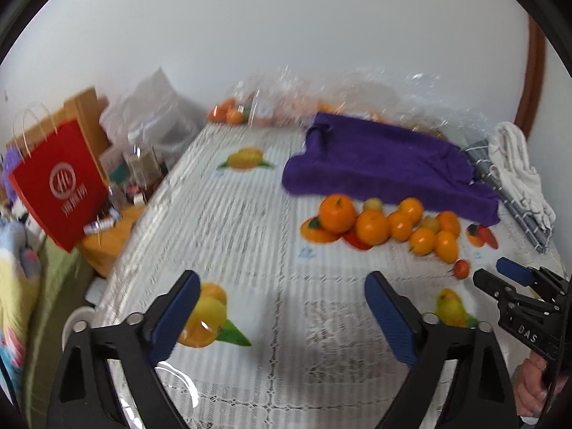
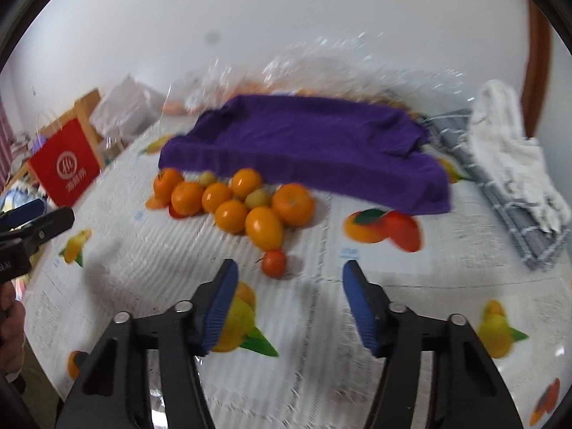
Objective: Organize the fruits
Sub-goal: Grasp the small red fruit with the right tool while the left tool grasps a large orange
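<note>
A pile of several oranges (image 1: 371,227) (image 2: 232,214) with a few small yellow-green fruits lies on the fruit-print tablecloth (image 1: 250,221), just in front of a purple towel (image 1: 386,164) (image 2: 304,146). A small red fruit (image 1: 461,269) (image 2: 274,263) lies apart at the pile's near edge. My left gripper (image 1: 282,287) is open and empty over the cloth, left of the pile. My right gripper (image 2: 289,277) is open and empty, just short of the red fruit. The right gripper also shows in the left wrist view (image 1: 500,273), and the left one in the right wrist view (image 2: 39,211).
Clear plastic bags (image 1: 286,93) with more oranges lie behind the towel. A grey checked cloth (image 2: 500,207) and a white cloth (image 2: 514,157) lie at the right. A red paper bag (image 1: 60,182), cardboard boxes and clutter stand off the table's left edge.
</note>
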{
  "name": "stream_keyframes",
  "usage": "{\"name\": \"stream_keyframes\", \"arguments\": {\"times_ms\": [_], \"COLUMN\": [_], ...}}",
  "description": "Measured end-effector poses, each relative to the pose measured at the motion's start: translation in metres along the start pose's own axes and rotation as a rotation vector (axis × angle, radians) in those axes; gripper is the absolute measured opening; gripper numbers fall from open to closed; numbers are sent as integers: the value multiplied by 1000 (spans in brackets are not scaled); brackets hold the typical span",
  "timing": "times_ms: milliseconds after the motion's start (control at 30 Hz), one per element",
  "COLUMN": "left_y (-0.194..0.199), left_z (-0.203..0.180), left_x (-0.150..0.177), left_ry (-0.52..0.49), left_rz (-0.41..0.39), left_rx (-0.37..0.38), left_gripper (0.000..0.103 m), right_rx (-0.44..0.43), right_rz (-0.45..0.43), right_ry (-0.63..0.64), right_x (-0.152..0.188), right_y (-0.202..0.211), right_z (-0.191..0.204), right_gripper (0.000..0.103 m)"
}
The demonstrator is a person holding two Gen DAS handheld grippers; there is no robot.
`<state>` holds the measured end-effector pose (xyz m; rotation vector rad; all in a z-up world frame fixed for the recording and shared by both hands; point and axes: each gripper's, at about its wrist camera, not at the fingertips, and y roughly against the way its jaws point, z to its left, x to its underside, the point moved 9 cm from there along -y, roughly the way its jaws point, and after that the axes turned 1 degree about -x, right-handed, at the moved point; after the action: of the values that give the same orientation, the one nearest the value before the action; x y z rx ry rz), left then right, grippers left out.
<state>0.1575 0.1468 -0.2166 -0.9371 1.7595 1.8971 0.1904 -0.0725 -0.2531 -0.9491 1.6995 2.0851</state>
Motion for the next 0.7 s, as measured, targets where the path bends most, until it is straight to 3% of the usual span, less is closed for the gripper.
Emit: {"name": "stream_keyframes", "arguments": {"times_ms": [67, 200, 333, 533, 700], "left_y": [-11, -27, -33, -47, -62], "left_z": [2, 5, 4, -19, -37], "left_x": [7, 13, 11, 2, -23], "left_ry": [-3, -11, 8, -4, 31], "left_rz": [33, 80, 75, 75, 70], "left_rx": [18, 18, 48, 113, 177], "left_gripper": [78, 78, 78, 78, 78], "right_rx": [-13, -48, -49, -61, 5], "right_rz": [29, 55, 59, 28, 0], "right_ry": [-12, -37, -49, -60, -85], "right_x": [4, 5, 3, 3, 1], "right_y": [-15, -31, -41, -30, -11], "right_z": [1, 5, 6, -6, -47], "right_gripper": [44, 40, 22, 21, 21]}}
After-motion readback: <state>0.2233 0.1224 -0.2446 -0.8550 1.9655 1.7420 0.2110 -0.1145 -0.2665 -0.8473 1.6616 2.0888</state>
